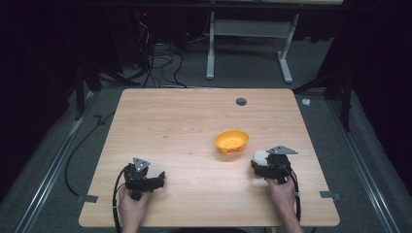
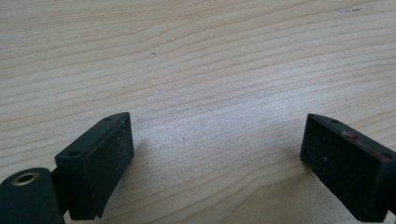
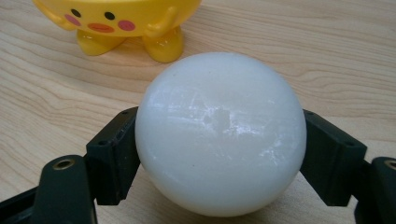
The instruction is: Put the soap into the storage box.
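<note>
Now your right tool (image 1: 266, 165) pinches the white ball (image 3: 220, 133) just short of the yellow bowl (image 1: 231, 141), dead ahead-left on the counter (image 1: 184, 126); your left tool (image 1: 154, 180), spread and empty, sits well apart.

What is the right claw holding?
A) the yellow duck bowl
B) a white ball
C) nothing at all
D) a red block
B: in the right gripper view the right claw has its two black jaws pressed against the sides of a white ball, while the yellow duck bowl stands on the table beyond it.
</note>
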Demonstrator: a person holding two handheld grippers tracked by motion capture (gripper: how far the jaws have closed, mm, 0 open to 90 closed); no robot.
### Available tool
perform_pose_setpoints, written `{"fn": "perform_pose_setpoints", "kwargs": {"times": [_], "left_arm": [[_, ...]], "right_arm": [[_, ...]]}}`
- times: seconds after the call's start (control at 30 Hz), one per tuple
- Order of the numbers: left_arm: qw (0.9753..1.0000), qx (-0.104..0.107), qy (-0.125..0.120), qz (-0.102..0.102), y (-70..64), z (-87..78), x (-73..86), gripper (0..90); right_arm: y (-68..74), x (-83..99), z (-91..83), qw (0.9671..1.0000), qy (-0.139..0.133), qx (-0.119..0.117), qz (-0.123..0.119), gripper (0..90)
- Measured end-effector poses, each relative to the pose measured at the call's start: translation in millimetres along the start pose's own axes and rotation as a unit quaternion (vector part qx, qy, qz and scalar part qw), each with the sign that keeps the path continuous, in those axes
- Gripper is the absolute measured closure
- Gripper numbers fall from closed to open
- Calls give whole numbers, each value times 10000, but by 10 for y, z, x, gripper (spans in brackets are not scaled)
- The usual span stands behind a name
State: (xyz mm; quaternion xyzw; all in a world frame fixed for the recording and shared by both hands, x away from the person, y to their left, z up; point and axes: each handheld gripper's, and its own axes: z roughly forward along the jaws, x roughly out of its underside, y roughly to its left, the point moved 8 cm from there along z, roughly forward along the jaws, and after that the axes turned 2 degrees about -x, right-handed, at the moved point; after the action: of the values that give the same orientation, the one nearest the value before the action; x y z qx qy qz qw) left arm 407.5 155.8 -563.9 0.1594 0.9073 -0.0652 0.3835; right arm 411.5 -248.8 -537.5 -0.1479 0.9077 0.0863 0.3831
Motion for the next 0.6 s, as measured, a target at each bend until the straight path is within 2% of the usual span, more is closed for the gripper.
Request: {"fn": "perform_pose_setpoints", "kwargs": {"times": [0.6], "left_arm": [[10000,-6,-6,-1,0,1,-1,99]], "right_arm": [[93,-115,-104,9997,-90,-234,-60,232]]}}
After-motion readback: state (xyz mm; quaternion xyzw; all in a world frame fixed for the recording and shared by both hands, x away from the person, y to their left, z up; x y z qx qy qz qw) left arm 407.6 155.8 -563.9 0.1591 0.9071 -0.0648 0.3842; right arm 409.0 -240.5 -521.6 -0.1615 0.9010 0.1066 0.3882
